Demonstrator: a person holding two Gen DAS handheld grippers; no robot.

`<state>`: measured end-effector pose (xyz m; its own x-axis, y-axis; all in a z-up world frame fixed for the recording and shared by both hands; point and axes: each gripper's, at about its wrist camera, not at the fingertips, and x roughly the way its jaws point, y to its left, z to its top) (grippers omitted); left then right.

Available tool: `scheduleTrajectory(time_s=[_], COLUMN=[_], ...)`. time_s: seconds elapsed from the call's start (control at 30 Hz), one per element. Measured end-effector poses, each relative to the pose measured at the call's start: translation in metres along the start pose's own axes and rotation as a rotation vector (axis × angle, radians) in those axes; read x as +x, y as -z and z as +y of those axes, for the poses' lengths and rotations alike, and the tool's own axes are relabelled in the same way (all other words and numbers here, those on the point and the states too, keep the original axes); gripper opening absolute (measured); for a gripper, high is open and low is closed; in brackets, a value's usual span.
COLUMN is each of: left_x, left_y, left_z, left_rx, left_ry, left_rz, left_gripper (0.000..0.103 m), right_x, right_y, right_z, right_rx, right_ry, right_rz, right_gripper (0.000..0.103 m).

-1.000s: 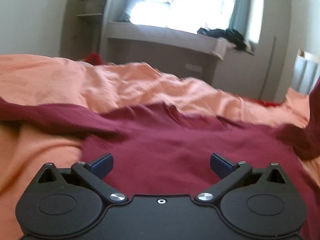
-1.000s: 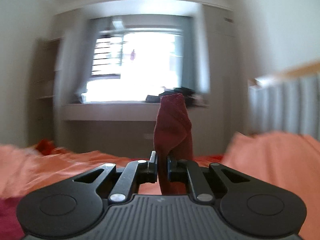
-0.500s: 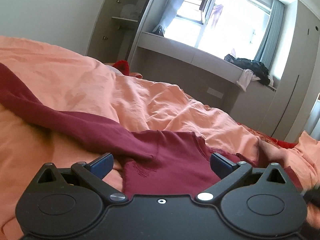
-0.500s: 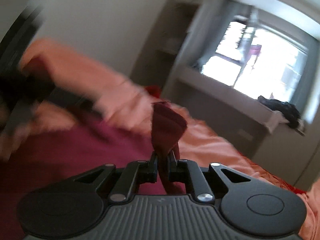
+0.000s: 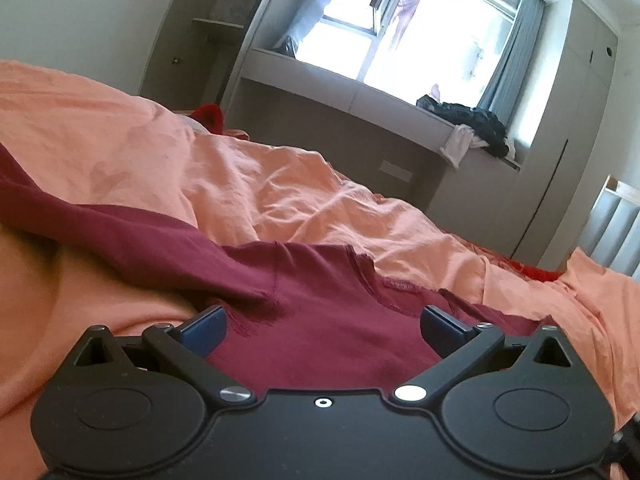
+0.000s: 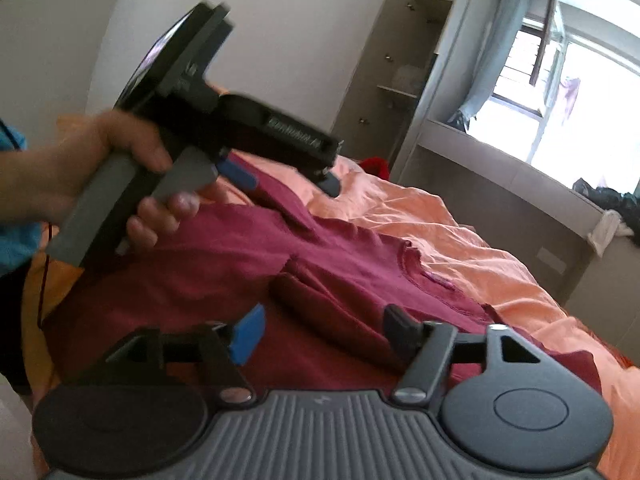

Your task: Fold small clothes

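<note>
- A dark red shirt (image 6: 248, 264) lies spread on an orange bedsheet (image 5: 280, 184), its neckline toward the window side and one sleeve folded in across the body (image 6: 336, 312).
- The right gripper (image 6: 324, 332) hangs low over that folded sleeve — its jaws are opening, blue pads set well apart, and the sleeve lies below the gap with neither pad pressing on it.
- The left gripper (image 5: 322, 320) sits low over the shirt's near part, jaws wide apart and holding nothing; the other sleeve (image 5: 100, 228) trails off to the left across the sheet.
- In the right wrist view the left gripper (image 6: 280, 178) shows from the side, held by a hand (image 6: 104, 168) around its grey grip, its fingers above the far sleeve (whether they touch the cloth I cannot tell).
- Beyond the bed — a window (image 5: 420, 36), a ledge with a heap of dark clothes (image 5: 472, 120), and a red item (image 5: 208, 114) at the bed's far edge.
</note>
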<state>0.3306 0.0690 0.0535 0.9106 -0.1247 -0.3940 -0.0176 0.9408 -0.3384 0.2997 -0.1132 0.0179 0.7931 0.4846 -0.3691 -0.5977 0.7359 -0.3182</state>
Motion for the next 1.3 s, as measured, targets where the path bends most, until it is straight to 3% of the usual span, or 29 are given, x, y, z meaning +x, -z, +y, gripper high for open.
scheduleTrajectory(time_s=[0.1, 0.27, 0.37, 0.5, 0.73, 0.8, 0.9, 1.13, 1.23, 1.3], left_x=[0.003, 0.006, 0.008, 0.01, 0.008, 0.01, 0.01, 0.009, 0.005, 0.005], left_y=[0.005, 0.01, 0.012, 0.014, 0.023, 0.028, 0.037, 0.063, 0.072, 0.073], left_z=[-0.005, -0.013, -0.013, -0.017, -0.028, -0.033, -0.041, -0.059, -0.06, -0.06], left_rx=[0.029, 0.065, 0.071, 0.092, 0.156, 0.19, 0.244, 0.393, 0.426, 0.425], left_ry=[0.023, 0.017, 0.017, 0.029, 0.067, 0.083, 0.106, 0.117, 0.099, 0.1], left_rz=[0.023, 0.03, 0.043, 0.062, 0.078, 0.098, 0.112, 0.148, 0.112, 0.108], left_gripper=[0.103, 0.103, 0.103, 0.103, 0.103, 0.103, 0.103, 0.103, 0.103, 0.103], right_x=[-0.01, -0.004, 0.004, 0.021, -0.001, -0.016, -0.038, -0.052, -0.041, -0.032], right_y=[0.001, 0.005, 0.005, 0.005, 0.024, 0.031, 0.043, 0.099, 0.122, 0.128], right_z=[-0.016, -0.058, -0.079, -0.084, -0.063, -0.064, -0.081, -0.175, -0.214, -0.234], right_rx=[0.063, 0.302, 0.417, 0.356, 0.196, 0.2, 0.274, 0.688, 0.864, 0.905], right_ry=[-0.001, 0.0, 0.102, 0.194, 0.146, 0.135, 0.208, 0.356, 0.354, 0.337], right_rz=[-0.011, -0.005, 0.036, 0.139, 0.202, 0.147, 0.066, -0.056, -0.086, -0.105], right_gripper=[0.083, 0.081, 0.082, 0.082, 0.086, 0.088, 0.094, 0.095, 0.095, 0.095])
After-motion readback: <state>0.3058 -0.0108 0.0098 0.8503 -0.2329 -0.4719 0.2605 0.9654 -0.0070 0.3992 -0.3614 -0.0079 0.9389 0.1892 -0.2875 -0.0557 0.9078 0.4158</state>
